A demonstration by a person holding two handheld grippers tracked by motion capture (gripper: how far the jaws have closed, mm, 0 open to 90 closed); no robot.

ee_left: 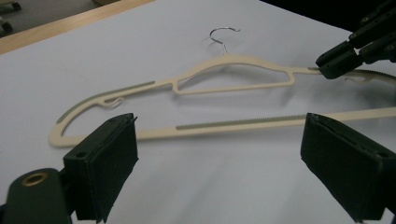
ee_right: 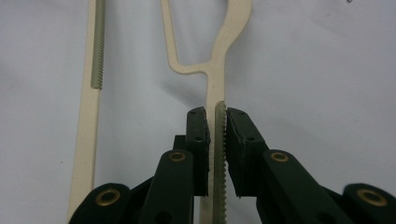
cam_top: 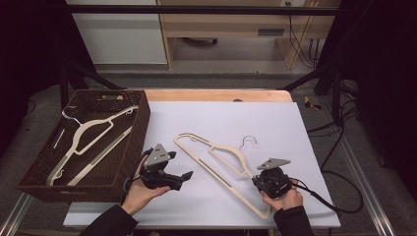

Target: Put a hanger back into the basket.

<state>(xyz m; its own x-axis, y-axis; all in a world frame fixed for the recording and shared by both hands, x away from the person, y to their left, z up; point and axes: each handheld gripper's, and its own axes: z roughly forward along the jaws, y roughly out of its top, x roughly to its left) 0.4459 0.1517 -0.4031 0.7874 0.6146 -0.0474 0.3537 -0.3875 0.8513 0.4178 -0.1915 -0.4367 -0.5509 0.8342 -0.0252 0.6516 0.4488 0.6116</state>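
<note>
1. Cream plastic, with a grey ribbed grip strip and a small metal hook: the cream plastic clothes hanger (cam_top: 216, 164) is lying flat on the white table sheet (cam_top: 275, 128), between the two grippers and to the right of the dark woven basket (cam_top: 140, 128).
2. The right gripper (ee_right: 215, 122) is pinching the hanger's shoulder arm on its ribbed strip; its jaws are pressing against both sides of the thin bar, as the right gripper view is showing.
3. The left gripper (cam_top: 182, 178) is hovering just short of the hanger's other end, with its jaws spread wide and nothing between them; in the left gripper view the hanger's lower bar (ee_left: 243, 125) is lying just beyond the pads.
4. A second pale hanger (cam_top: 91, 140) is already resting inside the basket, so the step in hand is probably picking this one up to put it there too.
5. The next move is likely calling for the left gripper to be closing on the near bar or the far shoulder, so that both hands are lifting the hanger level and carrying it leftward over the basket's rim without the hook catching.
</note>
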